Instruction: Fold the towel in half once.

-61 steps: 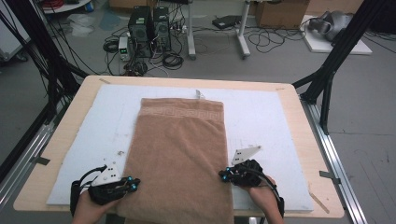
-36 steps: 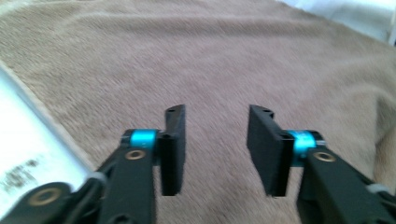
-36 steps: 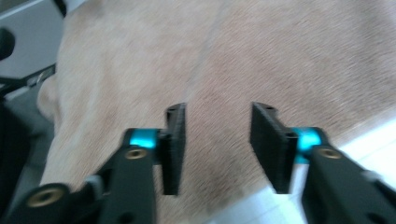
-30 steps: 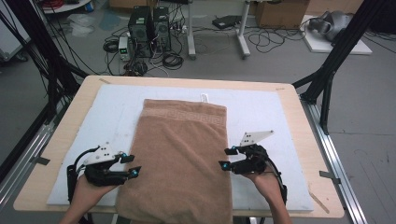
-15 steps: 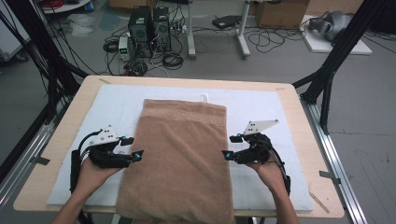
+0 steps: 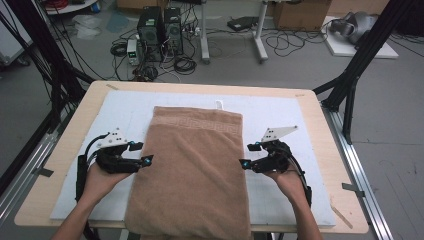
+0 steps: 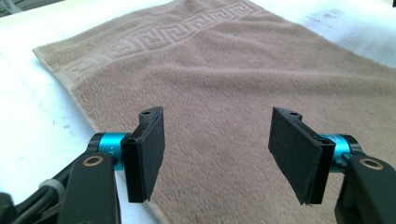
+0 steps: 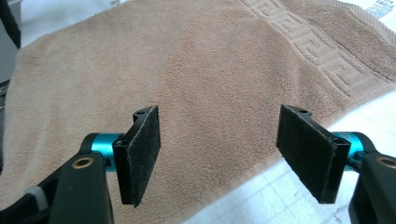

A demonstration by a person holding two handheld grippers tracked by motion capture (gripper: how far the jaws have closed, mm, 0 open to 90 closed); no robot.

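A brown towel (image 6: 192, 170) with a key-pattern band at its far end lies folded lengthwise on the white mat (image 6: 125, 112); its near end hangs over the table's front edge. My left gripper (image 6: 145, 152) hovers at the towel's left edge and points inward. In the left gripper view the gripper (image 7: 219, 158) is open above the towel (image 7: 224, 70). My right gripper (image 6: 247, 154) mirrors it at the right edge. In the right gripper view the gripper (image 8: 219, 158) is open over the towel (image 8: 196, 65). Both pairs of jaws have just been opening, and nothing is pinched between them.
The mat covers most of a wooden table (image 6: 320, 125). A small white tag (image 6: 218, 104) sticks out past the towel's far edge. Black frame posts (image 6: 360, 60) stand at the table's sides. Computer towers (image 6: 160, 25) and cables sit on the floor beyond.
Both hands have moved from the towel's near corners away from the person along its side edges. The towel lies as before.
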